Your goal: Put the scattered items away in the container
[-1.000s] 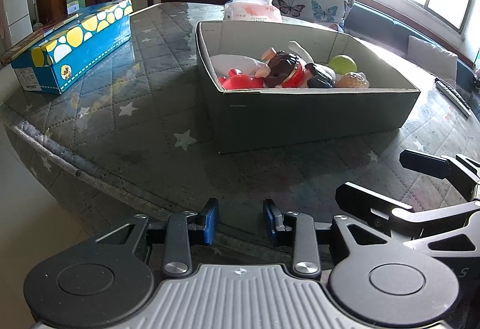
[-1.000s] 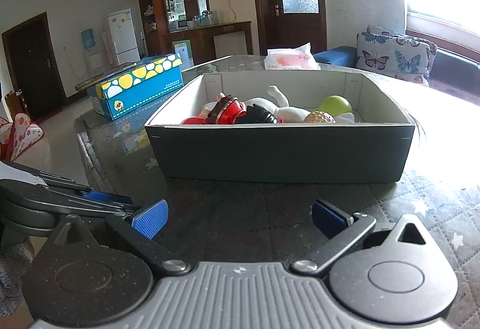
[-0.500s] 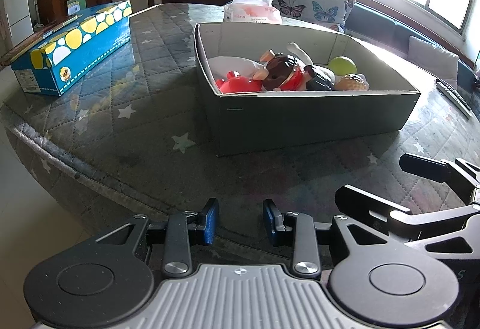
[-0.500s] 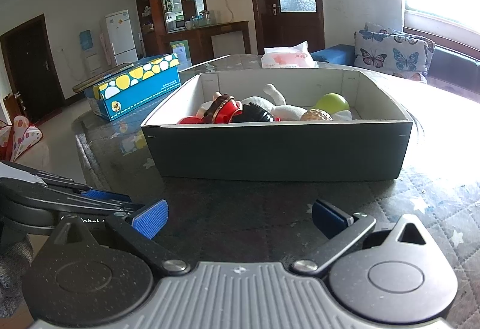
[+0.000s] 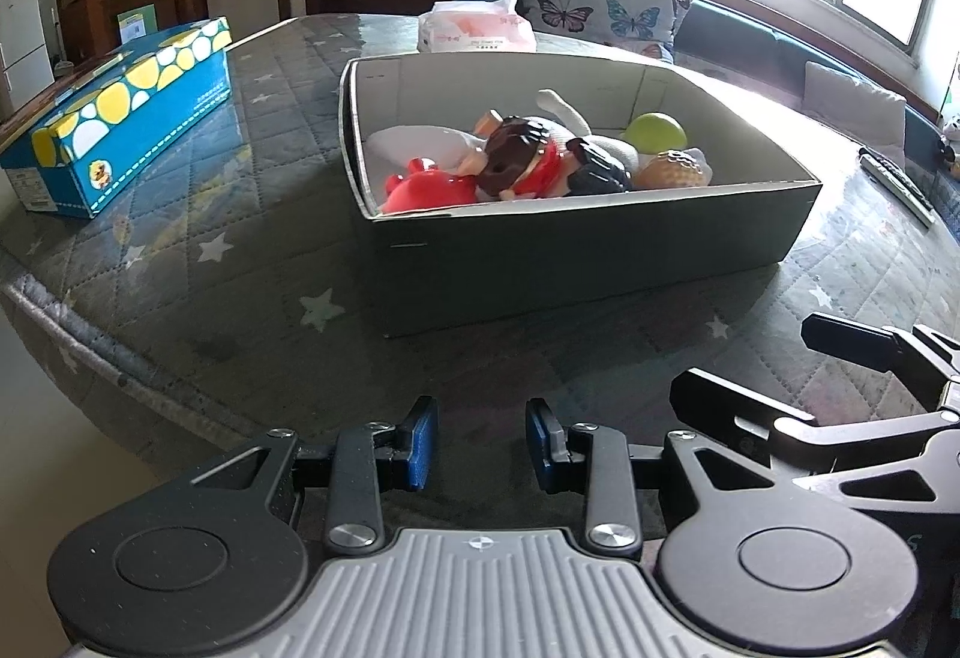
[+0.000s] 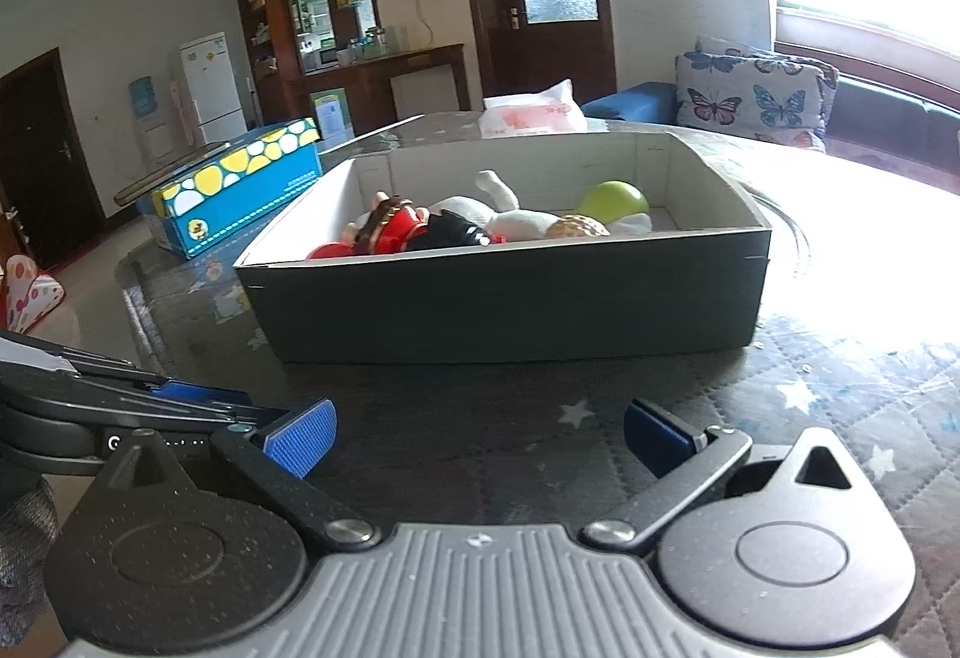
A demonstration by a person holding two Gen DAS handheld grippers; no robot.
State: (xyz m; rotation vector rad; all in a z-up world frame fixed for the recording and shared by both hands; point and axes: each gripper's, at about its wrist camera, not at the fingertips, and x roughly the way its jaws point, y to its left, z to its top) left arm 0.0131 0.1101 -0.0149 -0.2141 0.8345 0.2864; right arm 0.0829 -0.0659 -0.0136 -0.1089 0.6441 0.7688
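Observation:
A dark green cardboard box (image 5: 576,256) with a white inside stands on the quilted table; it also shows in the right wrist view (image 6: 510,298). In it lie a red toy (image 5: 420,190), a brown and red figure (image 5: 519,159), a white plush (image 6: 510,220), a green ball (image 5: 655,132) and a tan ball (image 6: 576,227). My left gripper (image 5: 480,445) is empty, jaws narrowly apart, near the table's front edge. My right gripper (image 6: 480,433) is open wide and empty, in front of the box.
A blue box with yellow and white dots (image 5: 120,141) lies at the table's left. A pink and white packet (image 5: 477,27) sits behind the box. A remote (image 5: 894,181) lies at the far right. The table edge (image 5: 90,352) runs at left.
Both grippers have drawn back slightly from the box and stay empty. The right camera has tilted a little. Nothing in the box has moved.

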